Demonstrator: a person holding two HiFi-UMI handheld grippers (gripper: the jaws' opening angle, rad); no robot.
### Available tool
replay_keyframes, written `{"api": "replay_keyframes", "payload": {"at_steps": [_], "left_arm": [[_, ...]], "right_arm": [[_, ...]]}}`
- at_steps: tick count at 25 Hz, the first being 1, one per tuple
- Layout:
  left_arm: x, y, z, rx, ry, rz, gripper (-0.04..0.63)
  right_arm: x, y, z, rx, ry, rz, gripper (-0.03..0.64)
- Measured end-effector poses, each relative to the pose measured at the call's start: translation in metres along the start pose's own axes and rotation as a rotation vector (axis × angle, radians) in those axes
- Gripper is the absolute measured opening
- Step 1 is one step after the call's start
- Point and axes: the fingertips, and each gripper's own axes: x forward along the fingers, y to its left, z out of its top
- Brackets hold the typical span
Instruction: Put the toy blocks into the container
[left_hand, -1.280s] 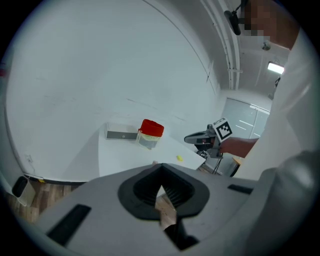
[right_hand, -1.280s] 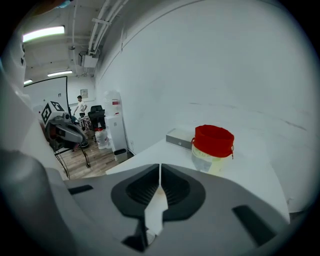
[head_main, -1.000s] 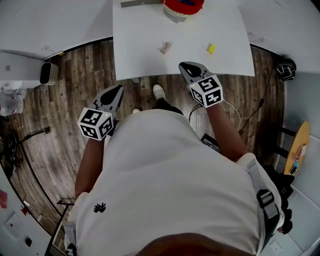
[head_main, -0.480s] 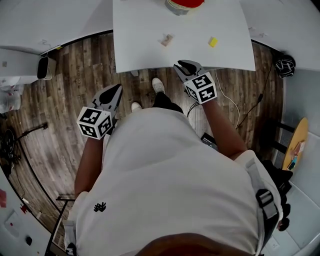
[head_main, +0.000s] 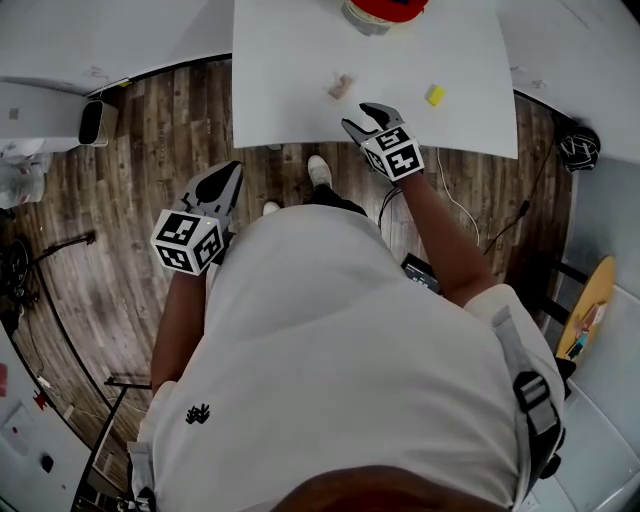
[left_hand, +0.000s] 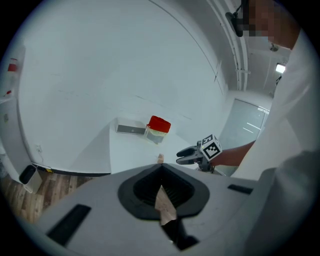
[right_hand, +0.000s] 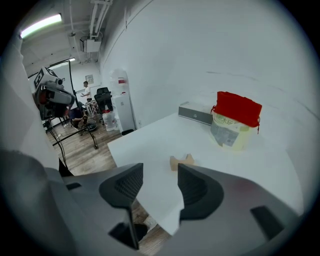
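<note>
Whereas shut before, right gripper now opening.

Right tongs farther forward, now over the table edge, empty jaws mid-opening from shut.

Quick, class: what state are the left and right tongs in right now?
Left tongs: shut, holding nothing.
Right tongs: opening, nothing between the jaws.
</note>
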Motion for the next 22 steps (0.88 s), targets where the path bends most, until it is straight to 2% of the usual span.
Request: {"api": "replay_keyframes", "payload": {"at_steps": [12,22], "left_arm": [[0.020,0.009,0.021,-0.026,-0.012,0.103,0.006],[0.042,0.007,0.035,-0.033,0.008,0.152,0.006]], "right_arm": [[0.063,-0.038,0.000,-0.048,0.088,0.071,0.295],[0.100,-0.045,0.000,-0.079,0.147,0.109,0.305]]}}
